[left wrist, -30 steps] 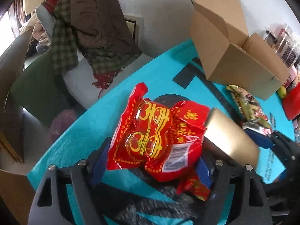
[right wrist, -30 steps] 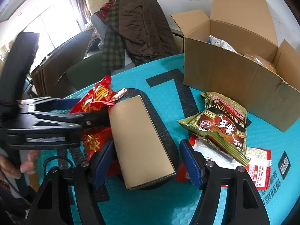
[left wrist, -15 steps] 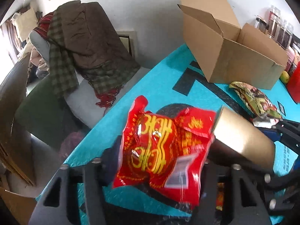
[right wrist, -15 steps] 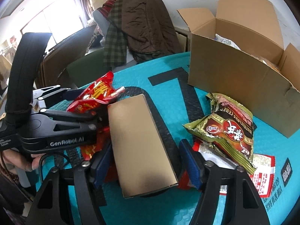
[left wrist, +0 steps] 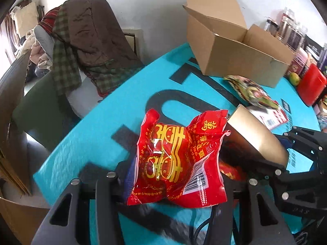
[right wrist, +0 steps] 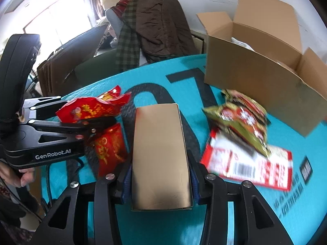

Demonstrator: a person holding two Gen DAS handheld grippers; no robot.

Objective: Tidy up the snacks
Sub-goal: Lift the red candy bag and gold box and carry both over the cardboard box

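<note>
The left gripper (left wrist: 175,175) pinches a red snack packet (left wrist: 175,163) between its closing fingers; the packet is clear of the blue table (left wrist: 98,134), nearer the camera than the open cardboard box (left wrist: 235,53). The right gripper (right wrist: 160,181) clamps a flat gold box (right wrist: 160,155) between its closing blue pads (right wrist: 125,180), which press on both long sides. Relative to the cardboard box, a green snack bag (right wrist: 241,120) lies just in front on the table, overlapping a red-and-white packet (right wrist: 249,165). A second red packet (right wrist: 110,147) lies on the table beside the gold box.
</note>
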